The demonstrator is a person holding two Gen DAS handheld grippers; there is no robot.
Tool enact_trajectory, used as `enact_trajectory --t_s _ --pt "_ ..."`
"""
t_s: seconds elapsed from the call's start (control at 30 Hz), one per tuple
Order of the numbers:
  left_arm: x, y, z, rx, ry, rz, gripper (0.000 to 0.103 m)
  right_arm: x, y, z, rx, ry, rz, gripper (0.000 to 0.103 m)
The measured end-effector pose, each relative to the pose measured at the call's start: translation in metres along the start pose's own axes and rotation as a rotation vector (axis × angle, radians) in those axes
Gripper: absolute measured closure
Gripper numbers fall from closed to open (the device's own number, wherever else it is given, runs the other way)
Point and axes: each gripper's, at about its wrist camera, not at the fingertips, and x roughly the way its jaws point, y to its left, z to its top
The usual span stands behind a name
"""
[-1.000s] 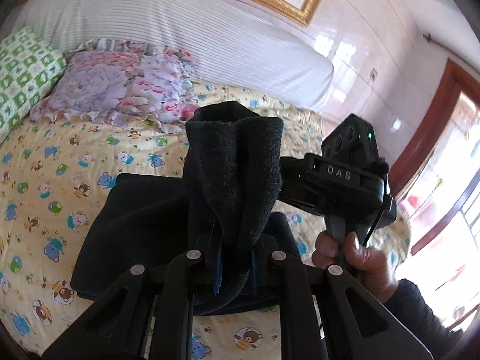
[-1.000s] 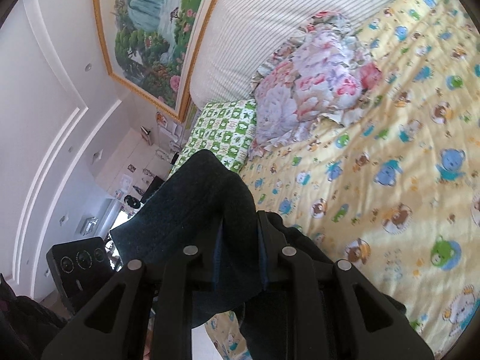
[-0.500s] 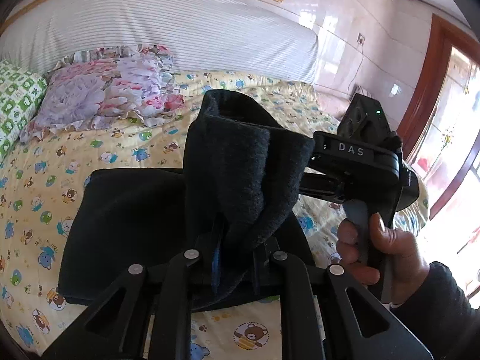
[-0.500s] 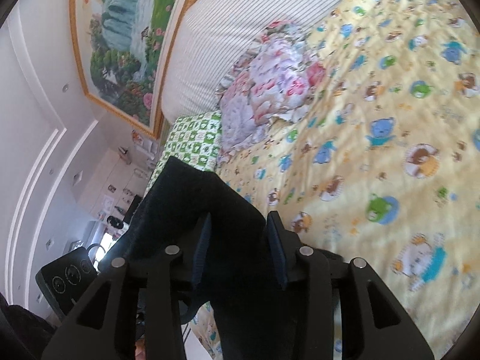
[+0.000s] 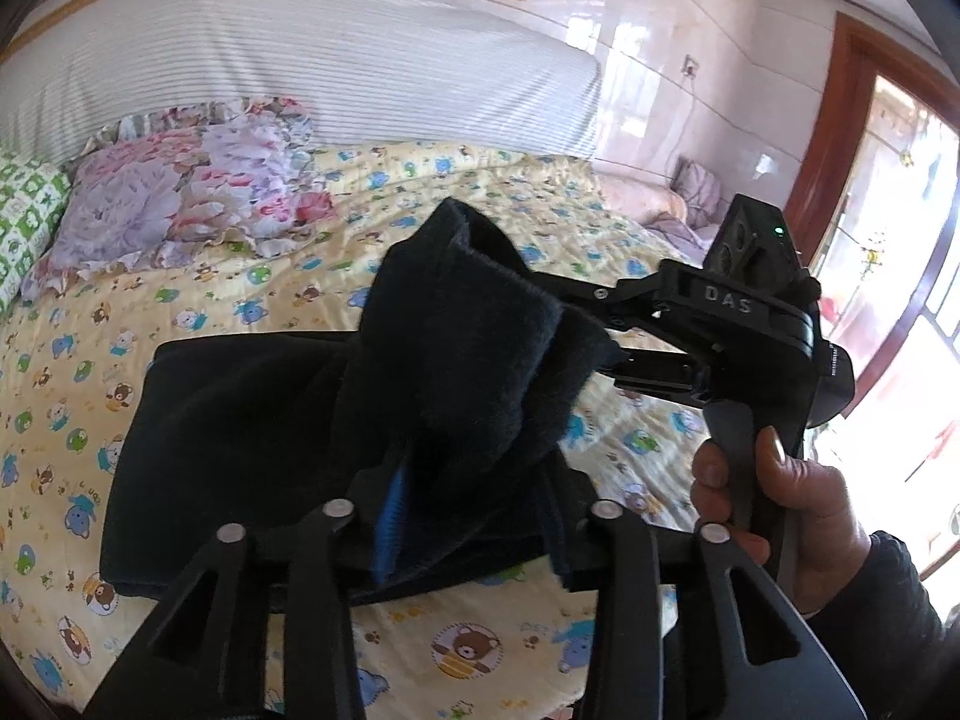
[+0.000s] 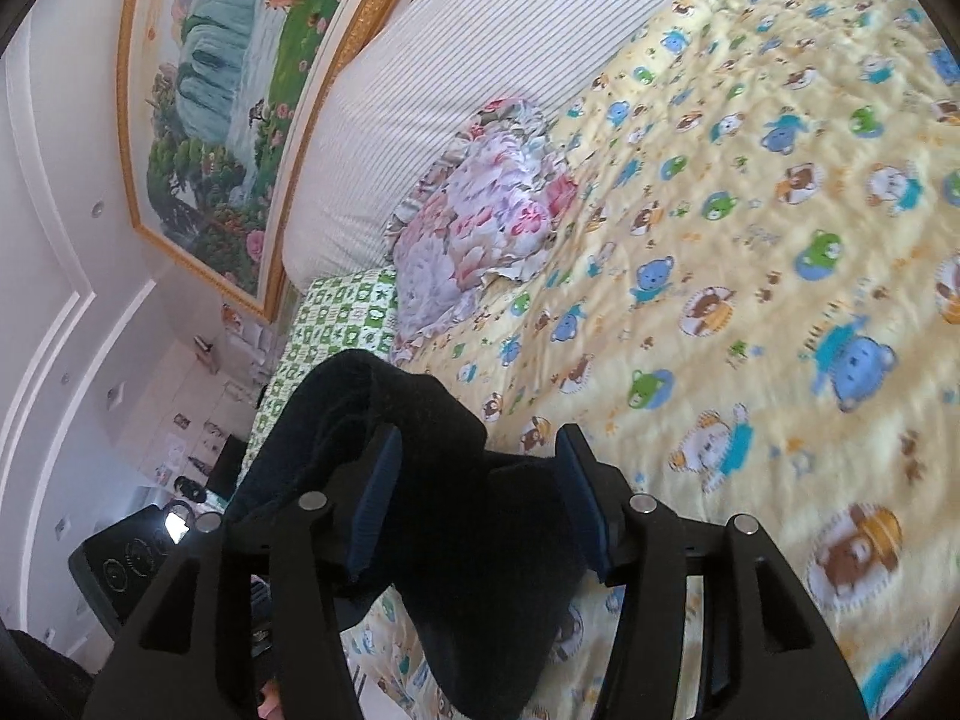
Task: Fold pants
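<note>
Right gripper (image 6: 477, 501) just opened; pants (image 6: 420, 480) seemingly loose between.

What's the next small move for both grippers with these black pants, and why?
Probably draw both back. The left gripper and right gripper have just been opening, the black pants sit loose between their pads, and the fold already lies on the bed.

hand-held gripper (image 5: 468, 516): black, silver screws | pads: blue | sleeve (image 5: 882, 618): dark
</note>
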Motion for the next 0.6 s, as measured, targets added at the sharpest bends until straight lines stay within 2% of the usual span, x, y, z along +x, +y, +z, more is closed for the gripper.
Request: enact_trajectory --t_s 0.1,0.23,0.3,0.47,0.6 --pt "-0.004 -0.005 -0.002 0.014 -0.003 -0.02 0.055 -0.006 0.003 -0.004 -0.006 -0.012 -0.026 0.045" --pt "-0.015 -0.008 -0.003 0.023 -0.018 -0.071 0.051 -0.019 0.009 -0.008 -0.013 -0.036 -0.098 0.033" --pt "-0.022 -0.008 -0.003 0.02 -0.032 -0.081 0.045 -0.028 0.014 -0.009 -0.02 -0.058 -0.104 0.031" --pt "-0.034 0.001 -0.002 -0.019 -0.048 -0.1 0.045 -0.044 0.034 -0.008 -0.061 -0.096 -0.113 0.027" --pt "-0.041 0.017 -0.004 -0.069 -0.055 -0.089 0.045 -0.046 0.05 -0.008 -0.096 -0.099 -0.119 0.026"
